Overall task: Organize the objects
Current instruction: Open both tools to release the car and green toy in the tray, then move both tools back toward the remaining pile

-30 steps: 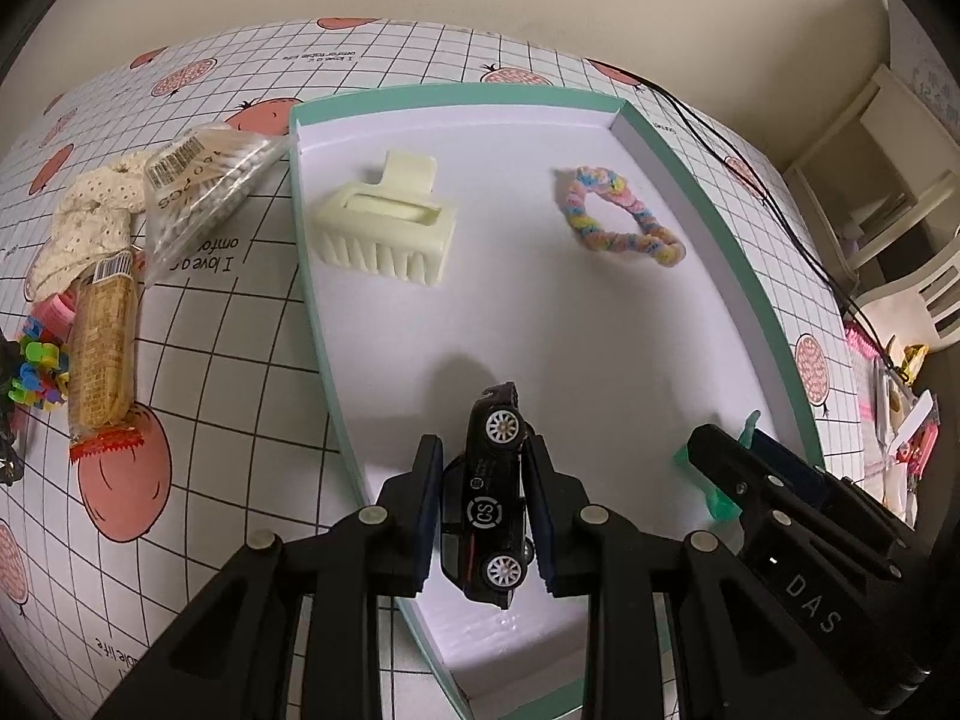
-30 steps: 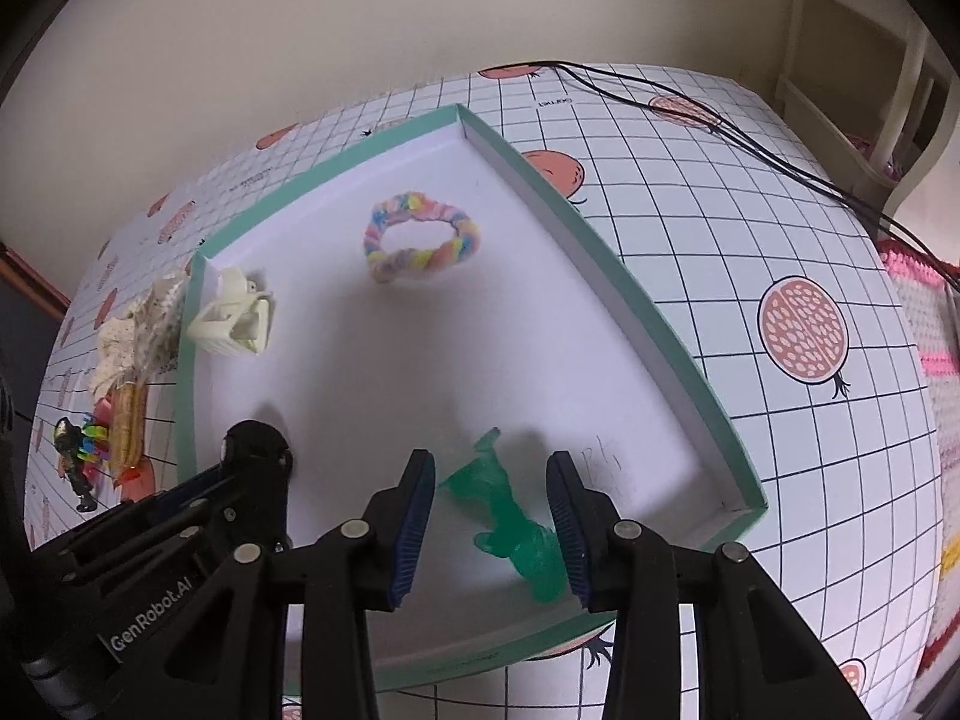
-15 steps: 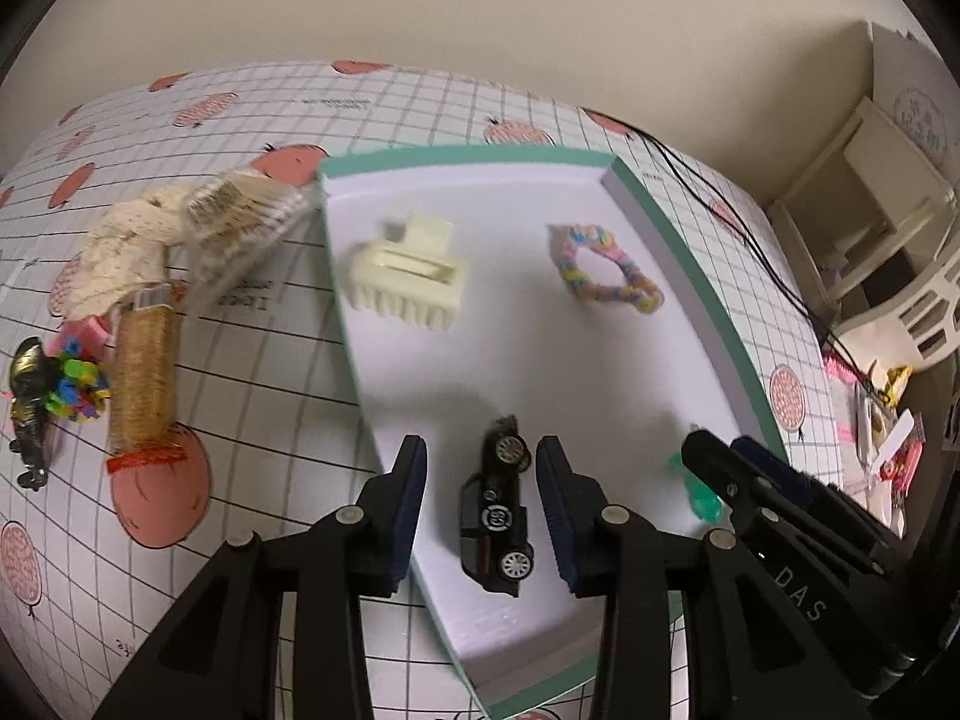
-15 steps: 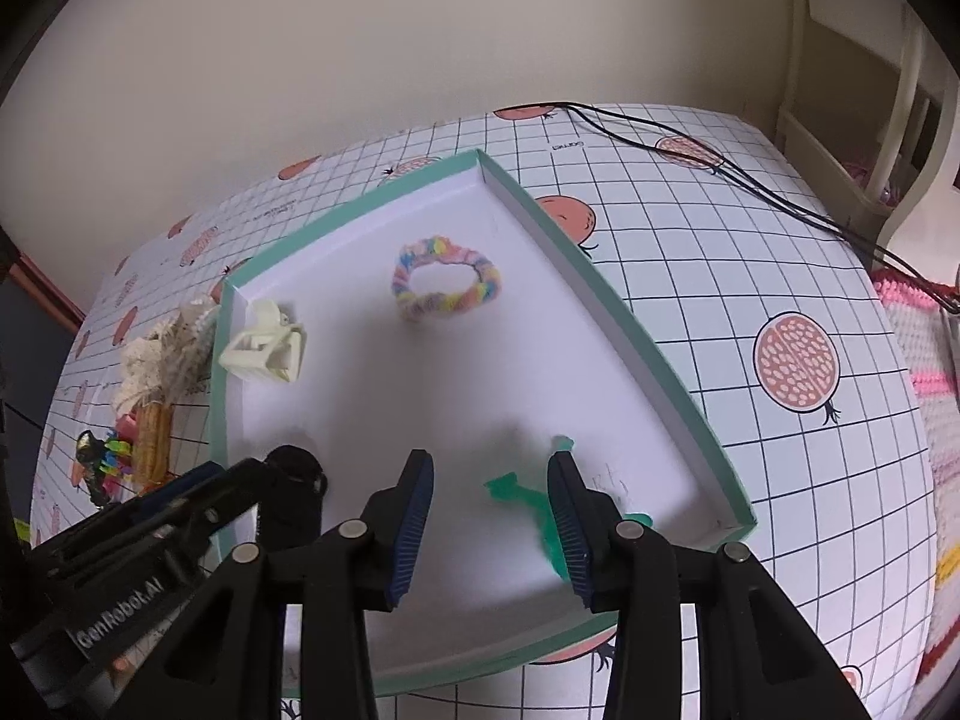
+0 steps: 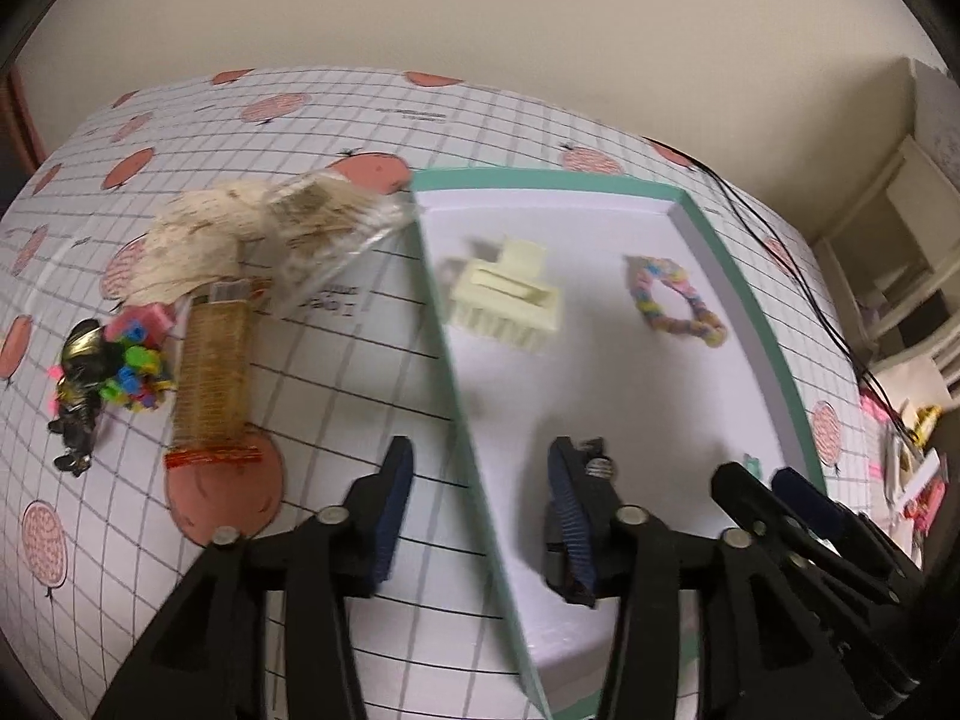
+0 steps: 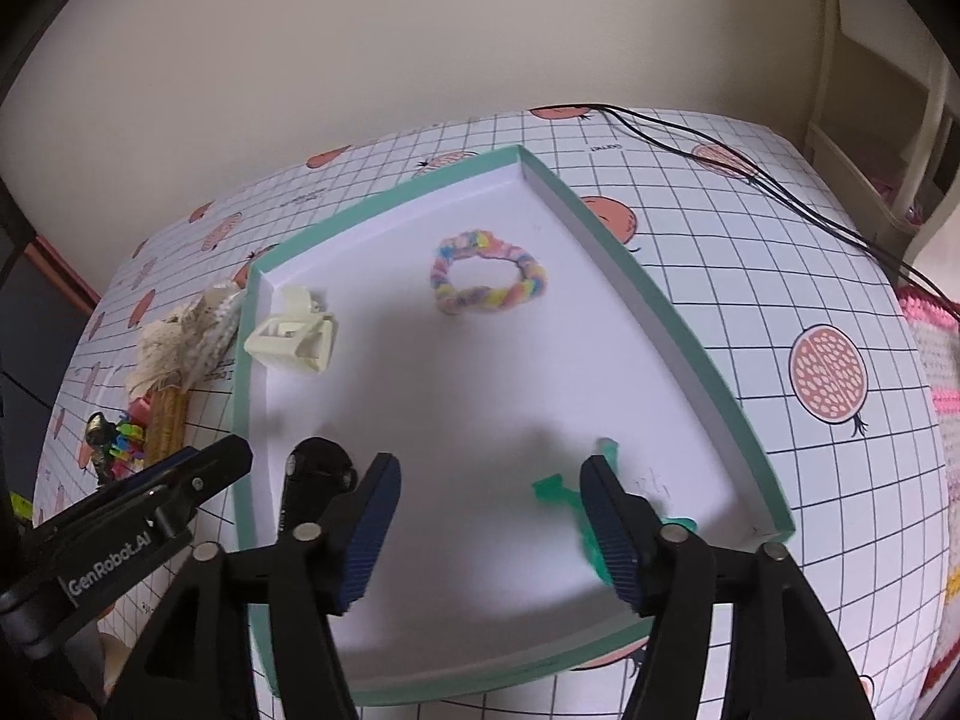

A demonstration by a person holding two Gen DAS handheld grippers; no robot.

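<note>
I see both the left tongs (image 5: pixel 480 486) and right tongs (image 6: pixel 489 498) spread apart, empty, above the teal tray (image 6: pixel 678 324).

tray (image 6: pixel 690 336): cream clip (image 6: pixel 294 342) | pastel scrunchie (image 6: pixel 486 282) | green toy (image 6: pixel 570 498) | black car (image 6: pixel 312 474)

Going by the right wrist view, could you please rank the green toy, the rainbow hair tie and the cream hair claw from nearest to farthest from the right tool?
From the right tool:
1. Green toy, beside the tool's right finger, near corner of the tray.
2. Rainbow hair tie, ahead, mid-tray toward the back.
3. Cream hair claw, far left, by the tray's left wall.
</note>
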